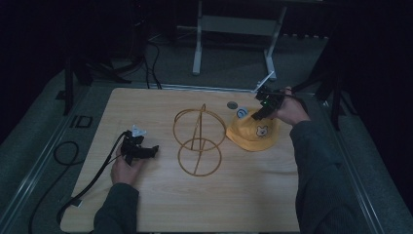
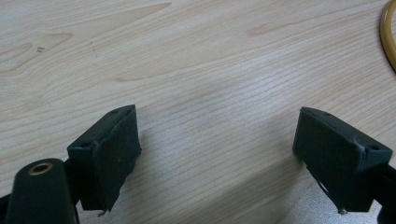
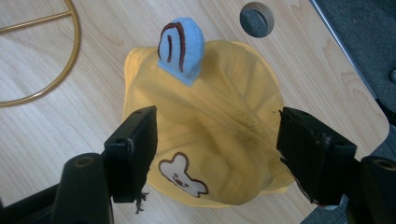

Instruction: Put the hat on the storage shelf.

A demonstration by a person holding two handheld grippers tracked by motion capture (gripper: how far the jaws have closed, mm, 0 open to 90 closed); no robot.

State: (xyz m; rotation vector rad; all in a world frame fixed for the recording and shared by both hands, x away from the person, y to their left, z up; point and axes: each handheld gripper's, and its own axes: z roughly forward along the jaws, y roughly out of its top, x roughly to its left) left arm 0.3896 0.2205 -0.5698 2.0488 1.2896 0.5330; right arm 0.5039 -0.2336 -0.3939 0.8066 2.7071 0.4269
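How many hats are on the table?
1: a yellow hat with a blue ear, right of the gold wire stand, under the open right gripper.

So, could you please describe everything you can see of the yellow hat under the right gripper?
The yellow hat is a small soft cap of what looks like cotton, lying slumped and creased on the wooden table near its far right corner, just right of the gold wire stand. A blue ear-shaped flap with dark brown outlines stands up at one edge, and a white bear face is printed on the crown. The right gripper hovers over it with its jaws open either side; whether they touch the fabric is unclear.
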